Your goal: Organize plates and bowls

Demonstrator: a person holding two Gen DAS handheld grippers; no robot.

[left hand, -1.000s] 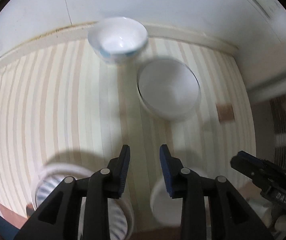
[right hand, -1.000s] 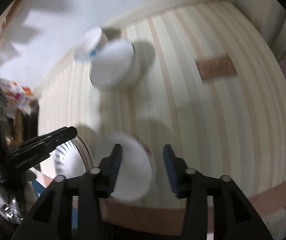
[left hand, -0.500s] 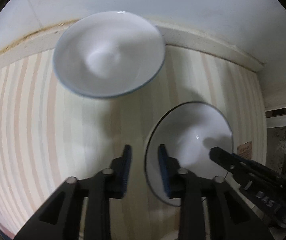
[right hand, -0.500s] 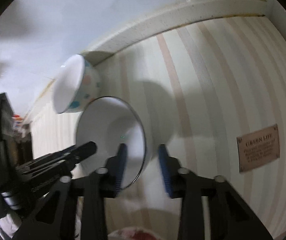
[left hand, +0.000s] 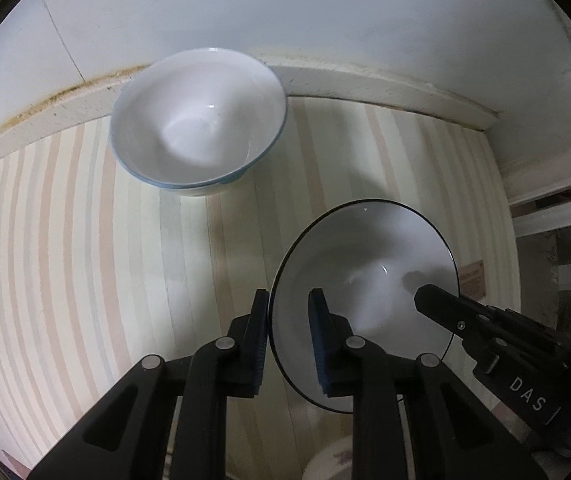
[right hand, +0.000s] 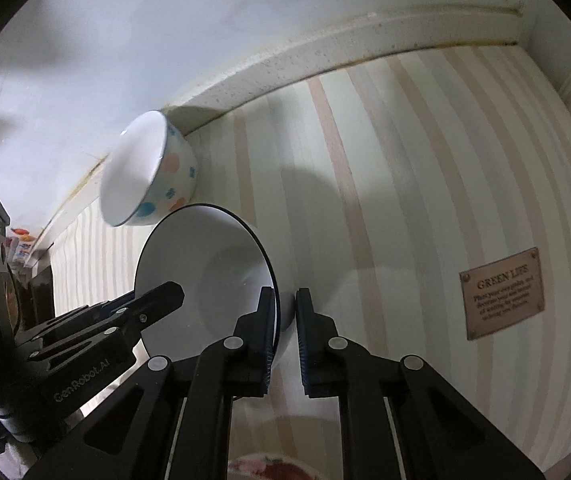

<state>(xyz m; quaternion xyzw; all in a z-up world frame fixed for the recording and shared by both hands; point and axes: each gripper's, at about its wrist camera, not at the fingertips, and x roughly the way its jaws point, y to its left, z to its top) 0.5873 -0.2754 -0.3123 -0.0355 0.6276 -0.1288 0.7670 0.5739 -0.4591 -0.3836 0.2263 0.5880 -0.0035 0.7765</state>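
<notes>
A white bowl with a thin dark rim (left hand: 369, 272) stands on the striped table; it also shows in the right wrist view (right hand: 209, 276). My left gripper (left hand: 288, 332) straddles its near-left rim, one finger outside and one inside, with a gap around the rim. My right gripper (right hand: 285, 320) is closed on the opposite rim. A white bowl with coloured dots (right hand: 153, 176) stands at the wall behind; in the left wrist view (left hand: 199, 120) it is at the upper left.
The striped table (left hand: 65, 240) ends at a white wall ledge (left hand: 365, 80) at the back. A brown label (right hand: 501, 292) lies on the table to the right. A patterned dish edge (left hand: 329, 460) shows at the bottom.
Both grippers moved forward from the near dishes to the dark-rimmed bowl. The left now straddles its rim and the right has closed on the opposite rim.
</notes>
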